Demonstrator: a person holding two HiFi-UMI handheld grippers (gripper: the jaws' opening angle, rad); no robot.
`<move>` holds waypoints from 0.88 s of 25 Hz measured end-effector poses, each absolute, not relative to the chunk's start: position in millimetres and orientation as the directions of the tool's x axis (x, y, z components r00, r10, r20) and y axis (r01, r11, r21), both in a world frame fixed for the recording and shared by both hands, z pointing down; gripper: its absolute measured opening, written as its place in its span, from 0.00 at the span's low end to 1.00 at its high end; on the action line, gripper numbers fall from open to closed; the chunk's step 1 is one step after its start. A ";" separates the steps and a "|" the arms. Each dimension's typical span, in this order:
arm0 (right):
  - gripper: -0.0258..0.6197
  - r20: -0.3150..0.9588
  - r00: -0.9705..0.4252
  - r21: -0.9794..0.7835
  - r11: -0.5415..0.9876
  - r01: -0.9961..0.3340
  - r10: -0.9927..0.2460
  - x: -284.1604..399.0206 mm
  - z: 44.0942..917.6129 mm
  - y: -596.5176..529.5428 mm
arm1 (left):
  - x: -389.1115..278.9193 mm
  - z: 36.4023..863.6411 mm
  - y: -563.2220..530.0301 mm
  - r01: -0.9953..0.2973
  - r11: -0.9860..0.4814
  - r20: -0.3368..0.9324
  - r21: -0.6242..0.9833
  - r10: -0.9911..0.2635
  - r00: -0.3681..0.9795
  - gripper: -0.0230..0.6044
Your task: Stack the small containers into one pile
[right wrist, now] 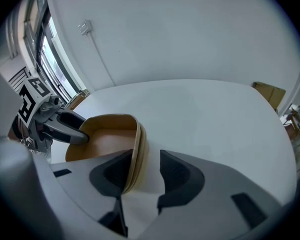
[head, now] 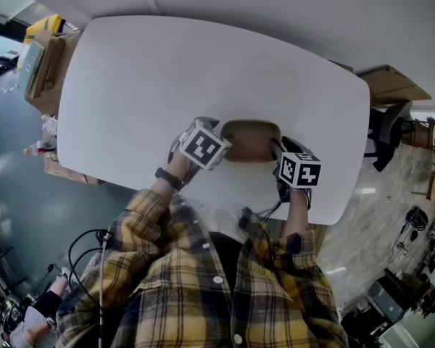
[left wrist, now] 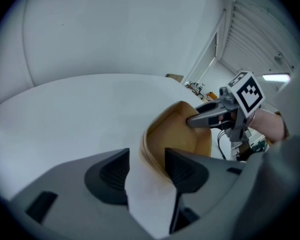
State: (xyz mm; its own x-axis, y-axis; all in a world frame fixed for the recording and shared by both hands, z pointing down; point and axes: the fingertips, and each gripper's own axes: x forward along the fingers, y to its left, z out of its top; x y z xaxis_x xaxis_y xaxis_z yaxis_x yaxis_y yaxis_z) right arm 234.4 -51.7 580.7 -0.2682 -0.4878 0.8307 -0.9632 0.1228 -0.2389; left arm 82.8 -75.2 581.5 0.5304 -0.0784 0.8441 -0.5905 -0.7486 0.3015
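Observation:
A nested pile of tan, rounded-square containers [head: 248, 142] sits on the white table [head: 167, 85] near its front edge, just in front of me. My left gripper [head: 221, 145] is at the pile's left rim. In the left gripper view the rim [left wrist: 152, 151] runs between the jaws of that gripper [left wrist: 146, 169], with a gap beside the left pad. My right gripper [head: 279, 154] is at the right rim. In the right gripper view the stacked rims [right wrist: 136, 154] lie between the jaws of that gripper [right wrist: 140, 171], clear of the right pad. Both grippers are open.
Cardboard boxes [head: 43, 64] stand on the floor off the table's left end. Another box [head: 395, 85] and an office chair [head: 384, 133] are off its right end. A wall runs behind the table's far edge.

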 end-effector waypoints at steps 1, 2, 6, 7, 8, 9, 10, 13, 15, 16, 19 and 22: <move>0.30 0.831 -0.269 -0.240 0.121 -0.963 -0.488 234.4 580.8 -51.5 | 82.6 581.0 -74.8 -0.593 -0.744 0.842 0.309 -0.076 0.534 0.36; 0.30 0.830 -0.268 -0.240 0.121 -0.963 -0.489 234.2 580.5 -51.5 | 83.2 579.7 -75.0 -0.592 -0.743 0.839 0.313 -0.076 0.539 0.37; 0.30 0.828 -0.271 -0.238 0.130 -0.963 -0.491 233.9 578.3 -53.3 | 88.4 578.4 -76.7 -0.567 -0.777 0.835 0.274 -0.101 0.541 0.38; 0.30 0.827 -0.275 -0.240 0.133 -0.962 -0.490 233.6 577.7 -53.5 | 89.4 577.6 -76.7 -0.558 -0.788 0.834 0.259 -0.109 0.541 0.39; 0.30 0.825 -0.279 -0.242 0.138 -0.960 -0.491 233.0 576.6 -53.6 | 90.1 575.9 -77.0 -0.552 -0.797 0.831 0.246 -0.120 0.544 0.40; 0.30 0.822 -0.282 -0.244 0.141 -0.959 -0.495 232.6 574.6 -53.9 | 90.2 573.6 -77.9 -0.549 -0.803 0.826 0.233 -0.134 0.547 0.41; 0.30 0.816 -0.284 -0.246 0.143 -0.959 -0.503 232.3 571.6 -54.7 | 89.8 570.6 -79.4 -0.549 -0.806 0.820 0.221 -0.151 0.552 0.42; 0.30 0.793 -0.291 -0.257 0.139 -0.956 -0.536 233.2 558.3 -58.8 | 87.6 556.7 -87.0 -0.555 -0.810 0.798 0.191 -0.201 0.568 0.44; 0.30 0.777 -0.288 -0.253 0.142 -0.957 -0.559 234.4 547.0 -62.0 | 86.4 543.8 -91.5 -0.553 -0.814 0.780 0.178 -0.226 0.584 0.45; 0.30 0.770 -0.286 -0.245 0.149 -0.958 -0.571 233.8 540.6 -63.8 | 85.1 536.1 -93.9 -0.554 -0.814 0.769 0.172 -0.240 0.592 0.45; 0.30 0.741 -0.286 -0.217 0.187 -0.958 -0.607 224.4 517.4 -69.6 | 77.2 508.4 -103.3 -0.572 -0.806 0.724 0.153 -0.303 0.620 0.45; 0.30 0.687 -0.296 -0.184 0.235 -0.954 -0.664 211.3 485.0 -77.7 | 69.5 474.8 -113.4 -0.589 -0.801 0.665 0.109 -0.381 0.642 0.45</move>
State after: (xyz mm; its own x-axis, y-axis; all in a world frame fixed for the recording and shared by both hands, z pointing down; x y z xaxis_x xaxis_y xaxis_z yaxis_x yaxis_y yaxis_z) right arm 211.3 -77.7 485.0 -0.2962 -0.6638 0.6867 -0.9543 0.2350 -0.1844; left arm 69.5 -113.4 474.8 0.6418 -0.3812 0.6655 -0.5888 -0.8008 0.1092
